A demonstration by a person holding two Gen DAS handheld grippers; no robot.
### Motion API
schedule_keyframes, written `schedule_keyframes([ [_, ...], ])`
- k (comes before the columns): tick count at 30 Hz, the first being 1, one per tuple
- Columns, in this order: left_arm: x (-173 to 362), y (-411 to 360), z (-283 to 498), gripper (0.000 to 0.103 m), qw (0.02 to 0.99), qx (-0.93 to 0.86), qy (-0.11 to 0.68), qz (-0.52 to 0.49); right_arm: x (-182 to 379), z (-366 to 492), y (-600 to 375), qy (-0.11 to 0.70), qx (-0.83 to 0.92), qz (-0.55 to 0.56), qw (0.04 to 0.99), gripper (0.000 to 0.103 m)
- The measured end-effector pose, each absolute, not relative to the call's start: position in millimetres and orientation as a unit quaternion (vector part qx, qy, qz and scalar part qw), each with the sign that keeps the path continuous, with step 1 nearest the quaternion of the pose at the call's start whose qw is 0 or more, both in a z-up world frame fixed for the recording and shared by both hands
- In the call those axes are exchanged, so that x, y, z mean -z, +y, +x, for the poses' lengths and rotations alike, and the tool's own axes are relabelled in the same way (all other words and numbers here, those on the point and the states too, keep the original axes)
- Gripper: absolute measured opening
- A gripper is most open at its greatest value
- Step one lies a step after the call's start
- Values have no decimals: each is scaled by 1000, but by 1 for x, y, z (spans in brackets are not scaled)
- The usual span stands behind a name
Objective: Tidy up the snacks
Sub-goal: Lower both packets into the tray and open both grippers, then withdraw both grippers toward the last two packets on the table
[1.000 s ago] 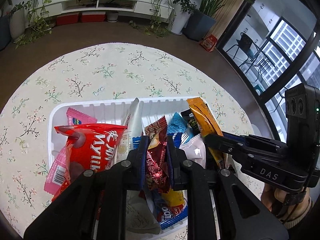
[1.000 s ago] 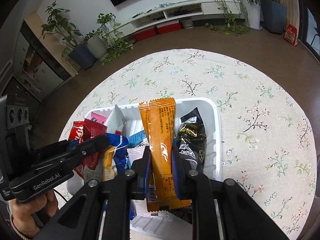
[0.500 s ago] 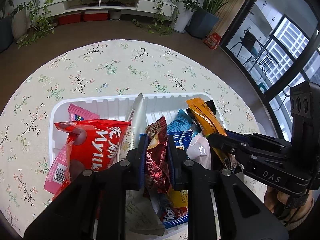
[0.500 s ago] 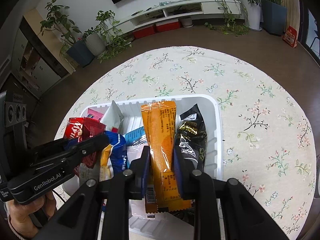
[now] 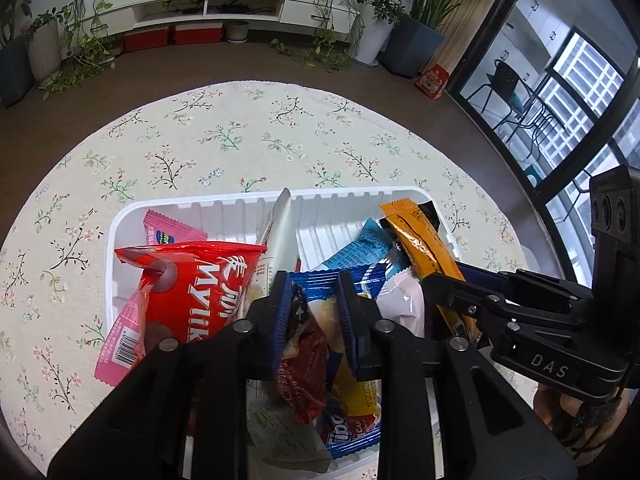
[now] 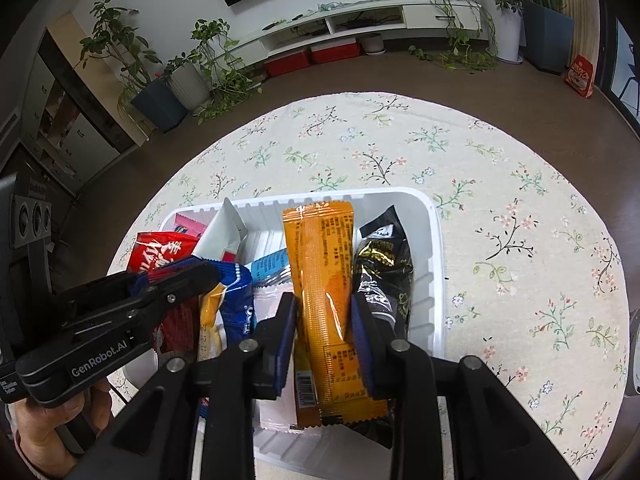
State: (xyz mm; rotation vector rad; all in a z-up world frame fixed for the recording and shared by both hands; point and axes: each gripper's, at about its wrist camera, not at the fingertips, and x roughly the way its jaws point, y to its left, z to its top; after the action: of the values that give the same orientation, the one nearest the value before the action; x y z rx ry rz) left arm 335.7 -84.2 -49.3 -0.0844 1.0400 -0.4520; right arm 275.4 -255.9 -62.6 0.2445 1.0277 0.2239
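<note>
The left gripper (image 5: 313, 318) hangs over the near end of the white tray (image 5: 224, 210), its jaws opening with a dark red snack packet (image 5: 302, 372) still between the blue pads, which look just clear of it. The right gripper (image 6: 325, 334) is likewise opening around the long orange packet (image 6: 324, 280); whether its pads still touch the wrapper is hard to tell. Both point steeply down into the tray, which sits on the round table (image 5: 240, 136) under a floral cloth. By size, the tray's load runs from the big red Mylikes bag (image 5: 192, 288) at the left, to the orange packet lying lengthwise at the right, the black and gold packet (image 6: 384, 276) beside it against the tray's right wall, then a blue wrapper (image 5: 356, 250) and a pink packet (image 5: 168, 232) in the far left corner
</note>
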Motion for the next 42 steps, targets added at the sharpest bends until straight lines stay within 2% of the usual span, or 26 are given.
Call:
schedule_keyframes([
  [2, 47, -84, 335, 37, 845, 215, 488, -42, 62, 275, -256, 489, -106, 116, 858, 33],
  [3, 46, -84, 334, 49, 846, 217, 486, -42, 61, 274, -256, 488, -106, 116, 858, 37],
  [4, 45, -85, 334, 57, 847, 218, 484, -42, 60, 274, -256, 488, -106, 116, 859, 39],
  [9, 38, -85, 332, 62, 850, 217, 478, -39, 56, 273, -253, 485, -107, 114, 860, 40],
  [15, 33, -85, 328, 63, 854, 218, 470, -42, 51, 269, -252, 479, -107, 111, 864, 44],
  [18, 28, -84, 322, 73, 859, 218, 462, -44, 47, 266, -254, 476, -106, 114, 865, 45],
  [21, 20, -81, 313, 78, 863, 221, 452, -45, 40, 258, -257, 467, -108, 119, 870, 55],
  [23, 14, -81, 305, 86, 866, 224, 445, -36, 35, 251, -259, 457, -110, 119, 875, 61],
  [25, 7, -80, 295, 94, 870, 227, 436, -28, 29, 241, -261, 442, -111, 121, 882, 71],
  [28, 1, -75, 277, 99, 875, 224, 429, -17, 22, 227, -265, 430, -113, 125, 887, 82],
  [36, -15, -46, 214, 102, 897, 215, 385, 2, 11, 177, -275, 404, -117, 122, 899, 87],
  [42, -6, -27, 151, 102, 887, 207, 413, 16, 13, 116, -284, 394, -111, 123, 904, 87],
])
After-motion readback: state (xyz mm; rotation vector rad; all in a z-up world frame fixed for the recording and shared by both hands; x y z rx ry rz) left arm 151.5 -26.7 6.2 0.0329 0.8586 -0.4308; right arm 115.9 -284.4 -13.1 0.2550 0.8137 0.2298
